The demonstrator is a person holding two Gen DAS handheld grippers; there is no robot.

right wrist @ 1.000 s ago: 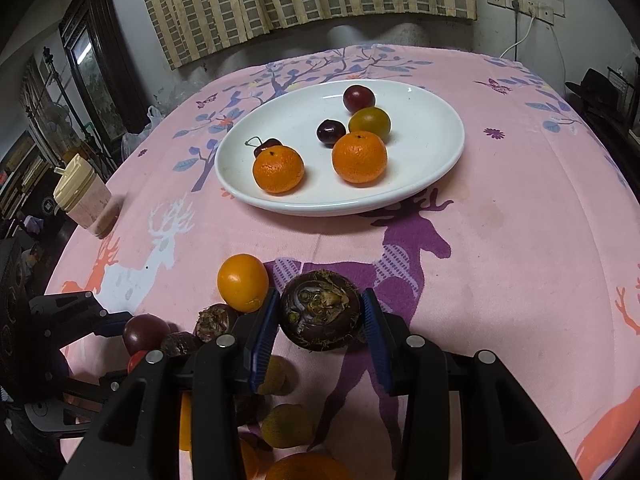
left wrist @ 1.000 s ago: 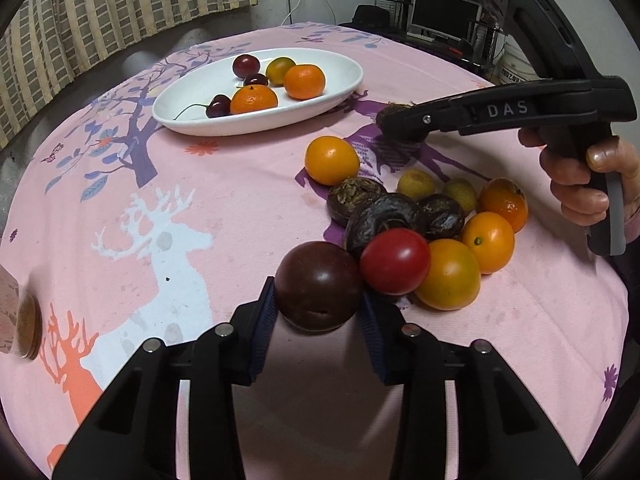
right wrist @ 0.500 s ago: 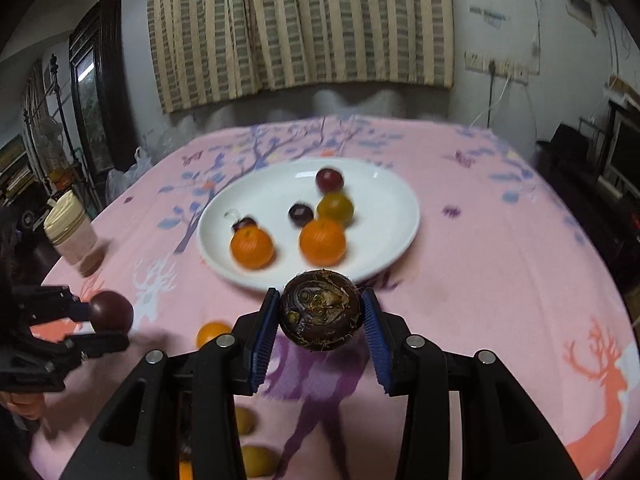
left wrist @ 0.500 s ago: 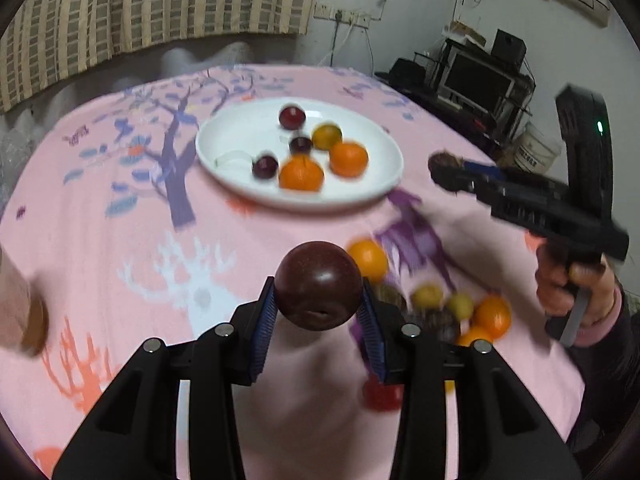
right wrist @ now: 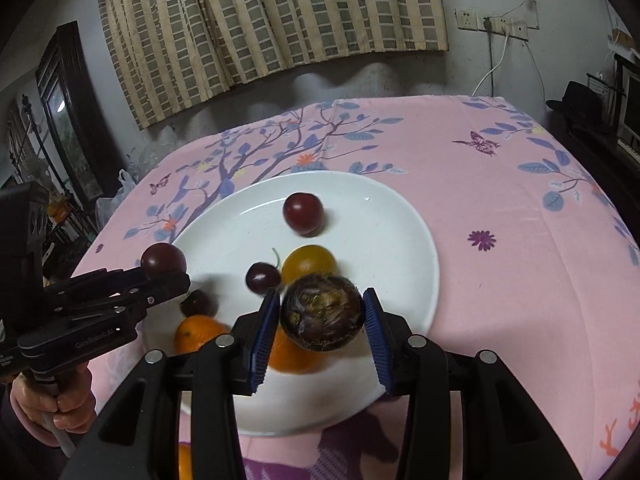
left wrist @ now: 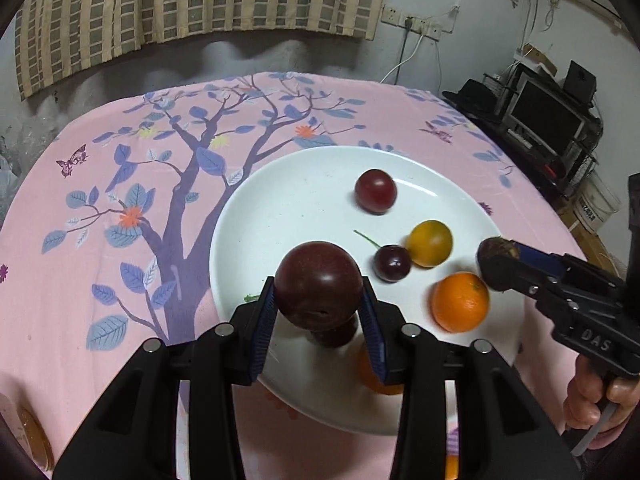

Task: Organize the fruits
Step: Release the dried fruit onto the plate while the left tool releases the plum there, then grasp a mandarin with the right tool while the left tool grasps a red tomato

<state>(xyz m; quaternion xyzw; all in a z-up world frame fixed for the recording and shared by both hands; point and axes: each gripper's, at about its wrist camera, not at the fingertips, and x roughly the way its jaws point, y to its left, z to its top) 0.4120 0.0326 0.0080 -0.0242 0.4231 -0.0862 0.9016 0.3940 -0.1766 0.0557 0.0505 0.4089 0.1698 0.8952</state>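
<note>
My left gripper [left wrist: 319, 307] is shut on a smooth dark red plum [left wrist: 318, 285] and holds it above the near left part of the white plate [left wrist: 280, 208]. My right gripper [right wrist: 322, 316] is shut on a wrinkled dark passion fruit [right wrist: 322, 312] above the plate's [right wrist: 392, 216] near side. On the plate lie a red plum [left wrist: 376, 191], a yellow-orange tomato [left wrist: 429, 243], a dark cherry [left wrist: 392, 263] and an orange tangerine [left wrist: 460, 302]. Another tangerine [right wrist: 196, 334] and a dark cherry [right wrist: 197, 303] lie at the plate's near left. Each gripper shows in the other's view, the right one [left wrist: 498, 264] and the left one [right wrist: 164, 262].
The plate rests on a pink tablecloth [left wrist: 120, 240] with a tree and deer print. A cup [left wrist: 24, 432] stands at the near left table edge. A wall with a striped curtain is behind the table, and a monitor shelf [left wrist: 548, 120] is at the right.
Both grippers have lifted their fruits off the table pile and moved forward over the plate. The loose fruit pile has dropped out of view.
</note>
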